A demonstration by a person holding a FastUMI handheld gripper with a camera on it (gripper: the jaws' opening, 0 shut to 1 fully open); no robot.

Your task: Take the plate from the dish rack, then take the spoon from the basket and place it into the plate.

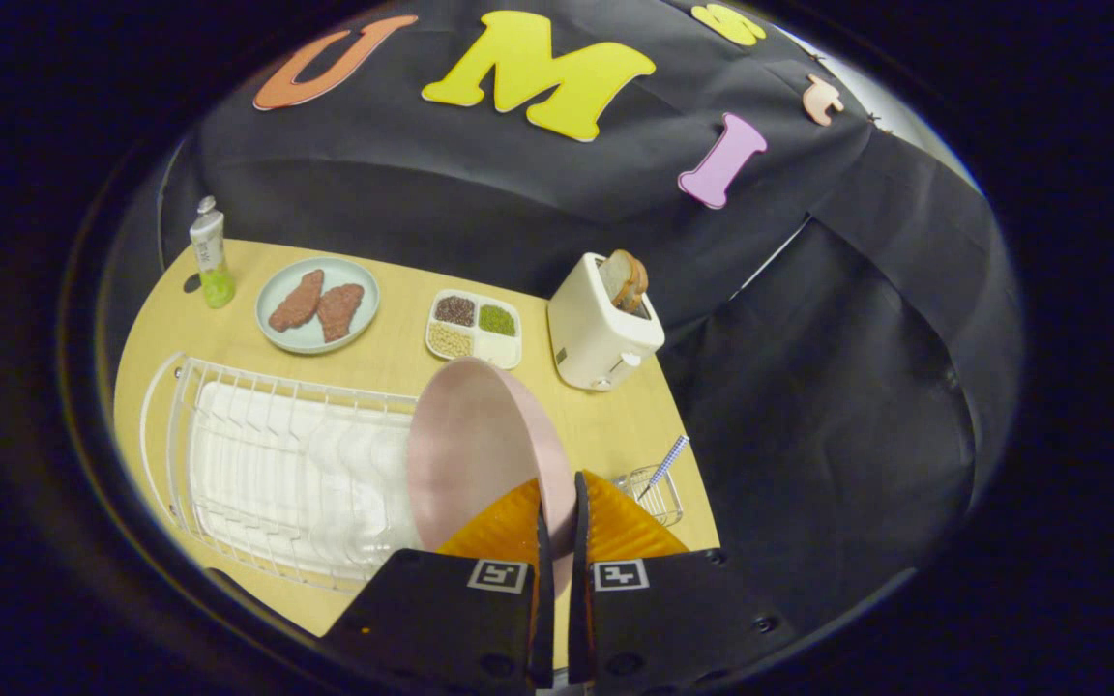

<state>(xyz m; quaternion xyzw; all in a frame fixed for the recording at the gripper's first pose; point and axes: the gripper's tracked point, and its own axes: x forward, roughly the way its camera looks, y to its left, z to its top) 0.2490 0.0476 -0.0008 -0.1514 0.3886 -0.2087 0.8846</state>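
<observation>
The tool (557, 503) is clenched on the rim of the plate (480, 445), holding it on edge above the rack (267, 464). The plate isn't yet set down; the spoon (665, 464) waits in the basket (659, 495).

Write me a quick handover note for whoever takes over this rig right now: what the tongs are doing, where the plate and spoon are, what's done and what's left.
Tongs: shut on the pink plate, both fingers pinching its rim; the plate is held on edge, above the end of the white dish rack.
Spoon: in the small wire basket just beyond the fingers, handle sticking up.
Done: plate gripped and apparently out of the rack.
Left: set the plate flat on the wooden table, release, pick the spoon from the basket, lay it in the plate.
</observation>
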